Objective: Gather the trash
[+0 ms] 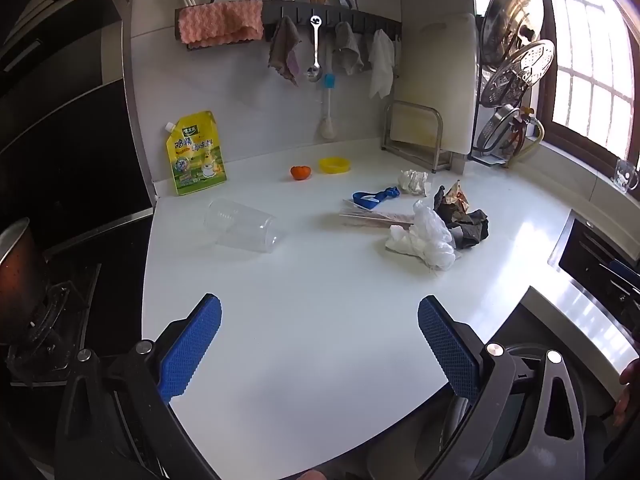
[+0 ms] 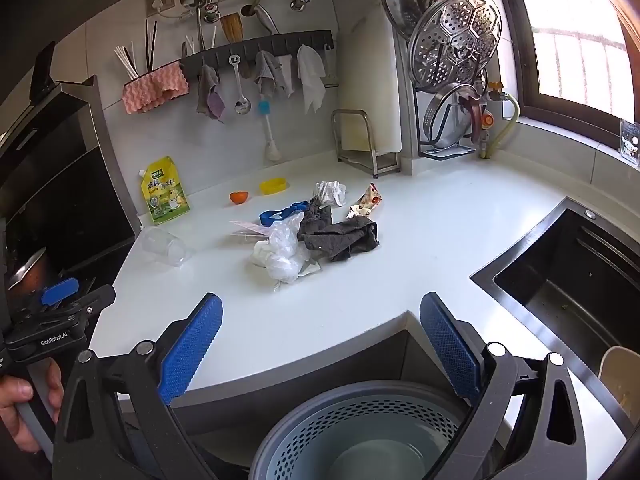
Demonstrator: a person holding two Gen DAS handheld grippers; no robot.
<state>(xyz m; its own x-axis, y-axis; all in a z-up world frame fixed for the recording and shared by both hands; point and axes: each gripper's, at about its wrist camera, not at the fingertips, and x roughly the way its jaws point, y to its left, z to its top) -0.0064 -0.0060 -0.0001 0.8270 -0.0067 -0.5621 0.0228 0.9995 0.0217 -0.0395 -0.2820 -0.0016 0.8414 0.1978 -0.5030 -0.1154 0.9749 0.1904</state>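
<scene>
Trash lies mid-counter: a clear plastic cup [image 1: 244,226] [image 2: 164,246] on its side, a white plastic bag [image 1: 434,240] [image 2: 284,254], a dark grey rag [image 1: 468,226] [image 2: 340,236], a crumpled white paper [image 1: 414,182] [image 2: 330,193], a foil wrapper [image 1: 456,196] [image 2: 366,202], a blue plastic piece [image 1: 374,199] [image 2: 280,214] and a flat paper sleeve [image 1: 374,219]. My left gripper [image 1: 320,340] is open and empty above the counter's near part. My right gripper [image 2: 320,338] is open and empty at the counter's front edge, above a grey perforated bin [image 2: 360,432].
A yellow seasoning pouch [image 1: 196,154] leans on the back wall. An orange fruit [image 1: 301,173] and a yellow lid [image 1: 334,165] sit near it. A stove with a pot [image 1: 20,272] is at the left, a sink [image 2: 568,280] at the right. A lid rack [image 2: 452,80] stands behind.
</scene>
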